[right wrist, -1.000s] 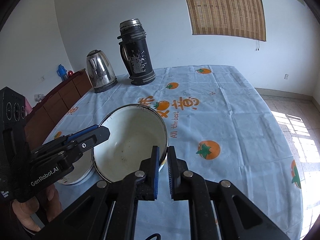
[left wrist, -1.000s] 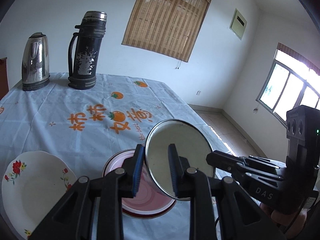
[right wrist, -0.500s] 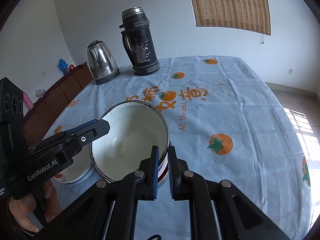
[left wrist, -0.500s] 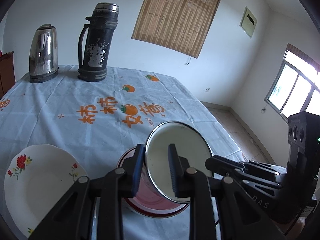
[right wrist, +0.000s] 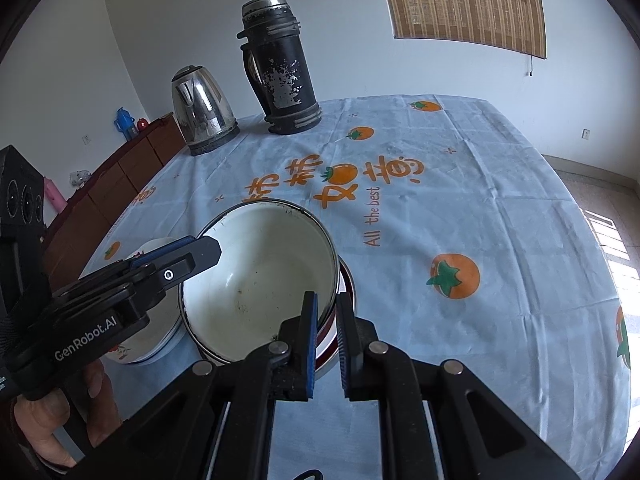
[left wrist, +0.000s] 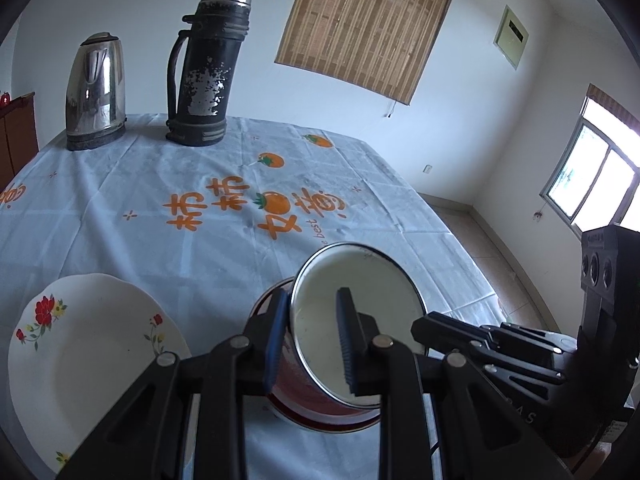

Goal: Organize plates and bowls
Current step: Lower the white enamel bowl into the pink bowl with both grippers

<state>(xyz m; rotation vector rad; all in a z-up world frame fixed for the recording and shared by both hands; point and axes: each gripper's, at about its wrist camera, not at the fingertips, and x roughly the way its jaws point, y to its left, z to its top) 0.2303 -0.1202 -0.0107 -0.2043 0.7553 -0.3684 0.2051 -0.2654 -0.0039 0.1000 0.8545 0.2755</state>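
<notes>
A pale blue cloth printed with orange fruit and characters covers the tabletop [right wrist: 500,208], which stands in a white-walled room with a bamboo blind [left wrist: 360,28] on the far wall. Nearest the cameras, the enamel bowl [right wrist: 260,280], white inside with a dark rim, sits tilted in a red-banded bowl [left wrist: 304,396] beneath it. The left claw [left wrist: 310,340] straddles the enamel bowl's rim, one blue pad outside the wall and one inside, with a narrow gap showing, so whether it actually pinches the rim cannot be told. The right claw [right wrist: 326,340] stands at the opposite side of the enamel bowl, its jaws narrow, the rim between the pads; whether they press on it cannot be told either. Just left of the enamel bowl lies a white flowered plate [left wrist: 84,356]. Well beyond the enamel bowl, at the far edge, stand a worn black thermos [right wrist: 282,84] and, beside it, a steel kettle [right wrist: 202,112].
</notes>
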